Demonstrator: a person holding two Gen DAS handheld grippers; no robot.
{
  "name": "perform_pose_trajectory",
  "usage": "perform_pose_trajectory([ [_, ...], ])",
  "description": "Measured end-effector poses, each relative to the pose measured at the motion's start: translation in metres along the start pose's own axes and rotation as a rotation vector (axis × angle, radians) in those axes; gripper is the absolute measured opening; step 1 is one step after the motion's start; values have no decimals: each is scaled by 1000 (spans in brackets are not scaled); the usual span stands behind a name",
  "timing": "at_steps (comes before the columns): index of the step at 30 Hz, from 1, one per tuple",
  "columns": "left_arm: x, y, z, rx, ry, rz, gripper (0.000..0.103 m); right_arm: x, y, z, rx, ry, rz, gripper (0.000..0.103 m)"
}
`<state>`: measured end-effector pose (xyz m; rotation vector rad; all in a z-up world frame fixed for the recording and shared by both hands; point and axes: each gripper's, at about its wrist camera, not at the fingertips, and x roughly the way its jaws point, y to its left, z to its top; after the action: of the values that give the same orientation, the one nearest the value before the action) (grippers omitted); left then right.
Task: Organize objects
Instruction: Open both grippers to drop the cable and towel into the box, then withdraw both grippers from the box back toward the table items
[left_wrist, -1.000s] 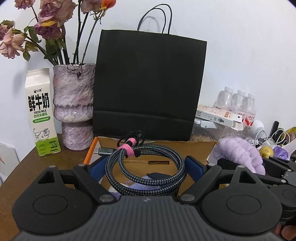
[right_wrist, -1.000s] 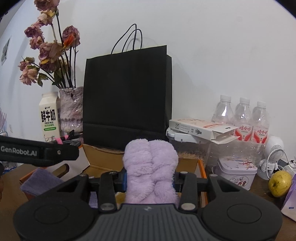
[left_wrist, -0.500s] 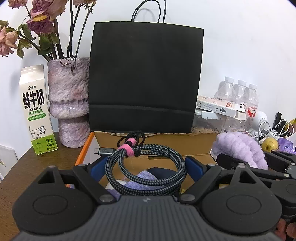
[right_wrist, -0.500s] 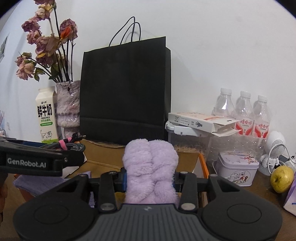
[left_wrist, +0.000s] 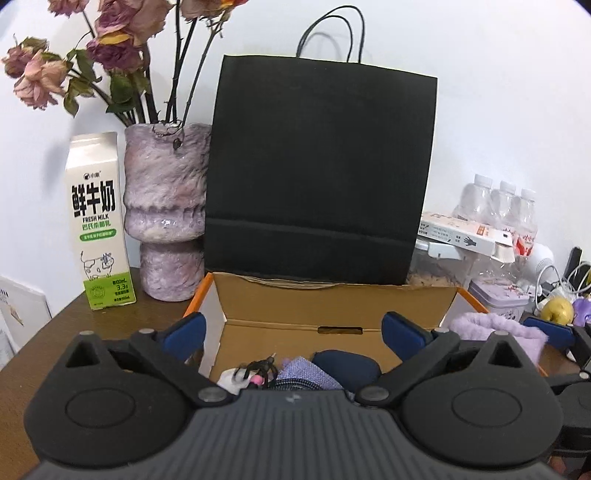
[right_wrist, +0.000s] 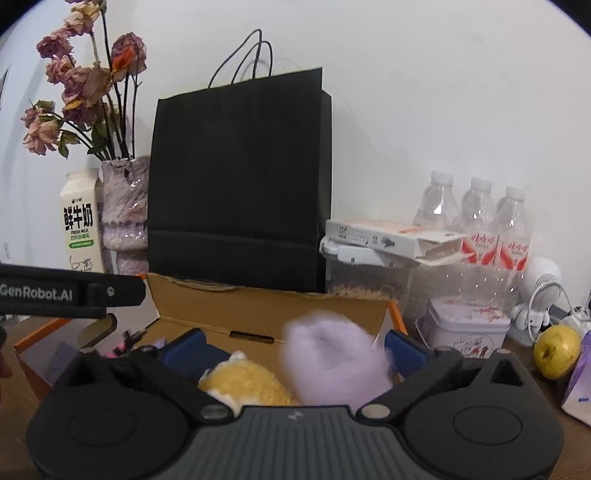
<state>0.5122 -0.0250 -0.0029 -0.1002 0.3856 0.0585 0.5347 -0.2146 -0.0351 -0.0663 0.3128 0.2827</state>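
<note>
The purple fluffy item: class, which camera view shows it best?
The right wrist view: the purple fluffy item fills the gap between the open tongs, though blurred. The left wrist view catches only a sliver at its right edge.

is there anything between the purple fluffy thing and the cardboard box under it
Nothing visible. The purple fluffy thing sits blurred between the right gripper's just-opened jaws, free of both pads, directly above the open cardboard box. Only a yellow plush and other contents lie inside.

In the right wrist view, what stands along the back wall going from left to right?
Milk carton → purple vase → black paper bag → white carton box → three water bottles → small white fan.
</note>
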Motion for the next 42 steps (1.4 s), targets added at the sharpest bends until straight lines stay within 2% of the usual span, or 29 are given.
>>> perform_pose_trajectory([
  [17, -16, 2, 3, -30, -16, -33, 103, -21, -7, 4, 50, -58, 1, 103],
  [27, -59, 8, 2, -41, -114, -53, 103, -65, -12, 3, 69, -145, -23, 103],
  [35, -95, 13, -9, -23, -179, -66, 103, -95, -11, -10, 58, -156, -39, 103],
  [42, -117, 20, -30, -10, -178, -80, 103, -119, -6, -24, 56, -141, -43, 103],
])
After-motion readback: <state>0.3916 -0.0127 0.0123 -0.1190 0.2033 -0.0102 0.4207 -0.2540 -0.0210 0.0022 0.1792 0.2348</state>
